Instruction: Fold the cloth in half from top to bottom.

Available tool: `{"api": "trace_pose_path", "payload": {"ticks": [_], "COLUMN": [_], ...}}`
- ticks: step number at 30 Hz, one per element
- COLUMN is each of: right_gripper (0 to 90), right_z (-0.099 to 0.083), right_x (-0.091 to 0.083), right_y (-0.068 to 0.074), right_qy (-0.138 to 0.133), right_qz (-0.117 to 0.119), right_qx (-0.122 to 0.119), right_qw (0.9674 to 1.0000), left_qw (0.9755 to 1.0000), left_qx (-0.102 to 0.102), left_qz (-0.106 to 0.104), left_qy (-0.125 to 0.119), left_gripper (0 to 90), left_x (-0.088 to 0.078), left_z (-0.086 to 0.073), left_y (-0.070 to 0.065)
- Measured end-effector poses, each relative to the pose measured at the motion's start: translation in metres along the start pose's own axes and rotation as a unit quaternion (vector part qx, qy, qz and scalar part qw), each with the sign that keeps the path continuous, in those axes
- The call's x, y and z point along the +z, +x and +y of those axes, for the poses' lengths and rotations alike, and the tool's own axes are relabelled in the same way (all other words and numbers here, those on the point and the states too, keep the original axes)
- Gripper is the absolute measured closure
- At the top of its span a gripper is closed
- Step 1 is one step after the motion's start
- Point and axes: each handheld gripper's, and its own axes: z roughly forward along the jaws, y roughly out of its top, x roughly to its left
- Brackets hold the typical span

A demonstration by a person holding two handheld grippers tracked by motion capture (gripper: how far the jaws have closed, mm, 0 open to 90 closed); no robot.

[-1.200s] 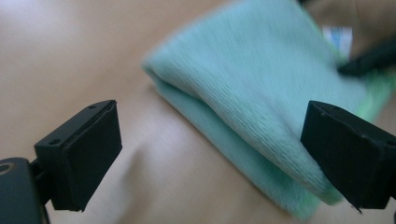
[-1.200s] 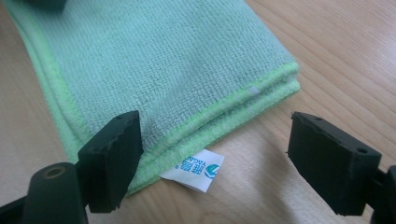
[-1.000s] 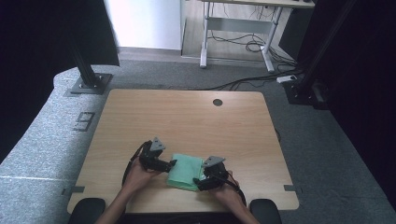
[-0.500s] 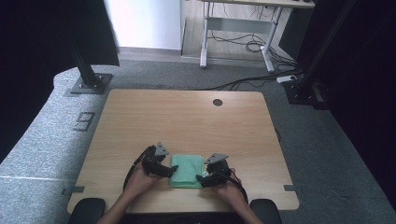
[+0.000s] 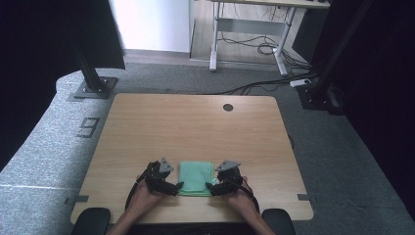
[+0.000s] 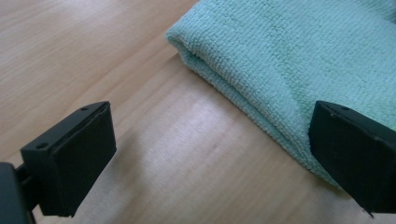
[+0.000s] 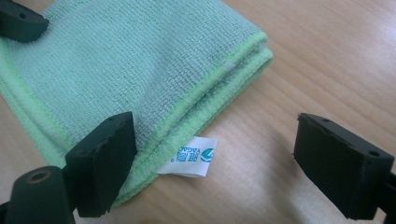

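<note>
A folded green cloth (image 5: 195, 178) lies flat near the front edge of the wooden table (image 5: 195, 122). My left gripper (image 5: 177, 186) sits at the cloth's left side, open. Its jaws have just been opening, and between them is bare wood with the cloth's (image 6: 289, 60) folded edge under one jaw; gripper (image 6: 212, 158). My right gripper (image 5: 210, 187) is at the cloth's right side, also open. One of its jaws rests over the cloth's (image 7: 130, 60) stitched edge, the other over bare wood, and a white tag (image 7: 189, 156) lies between them; gripper (image 7: 222, 163).
A round cable hole (image 5: 228, 107) is at the table's far side. Black stand bases sit off the far left corner (image 5: 93, 88) and far right corner (image 5: 318, 95). Dark pads (image 5: 90, 220) flank the person's forearms at the front edge.
Both hands have drawn back toward the front edge, the left more than the right. The cloth, earlier lifted and skewed between the grippers, now lies flat and square.
</note>
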Motion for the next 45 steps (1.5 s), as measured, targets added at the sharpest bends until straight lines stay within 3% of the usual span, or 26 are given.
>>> {"api": "trace_pose_path", "payload": {"ticks": [5,10,17,35,45], "right_gripper": [13.0,12.2,12.2,13.3,15.1], "right_z": [0.004,0.009,0.02,0.046,0.049], "right_x": [0.007,0.015,0.025,0.051,0.056], "right_y": [-0.009,-0.023,-0.038,-0.08,-0.086], "right_qy": [-0.01,-0.012,-0.015,-0.022,-0.027], "right_qz": [-0.005,0.001,-0.019,-0.051,-0.049], "right_qx": [0.007,0.028,0.03,0.055,0.068], "right_qw": [0.9999,0.9995,0.9992,0.9969,0.9961], "left_qw": [0.9999,0.9994,0.9986,0.9966,0.9964], "left_qx": [-0.007,-0.035,-0.053,-0.079,-0.081], "left_qz": [0.01,0.0,0.007,0.025,0.023], "left_qy": [0.0,0.001,0.0,0.0,0.0], "left_gripper": [1.3,0.1,0.1,0.1,0.0], "left_x": [0.006,0.016,0.033,0.062,0.065], "left_z": [0.006,0.012,0.028,0.06,0.063], "left_y": [0.007,0.021,0.04,0.072,0.078]}}
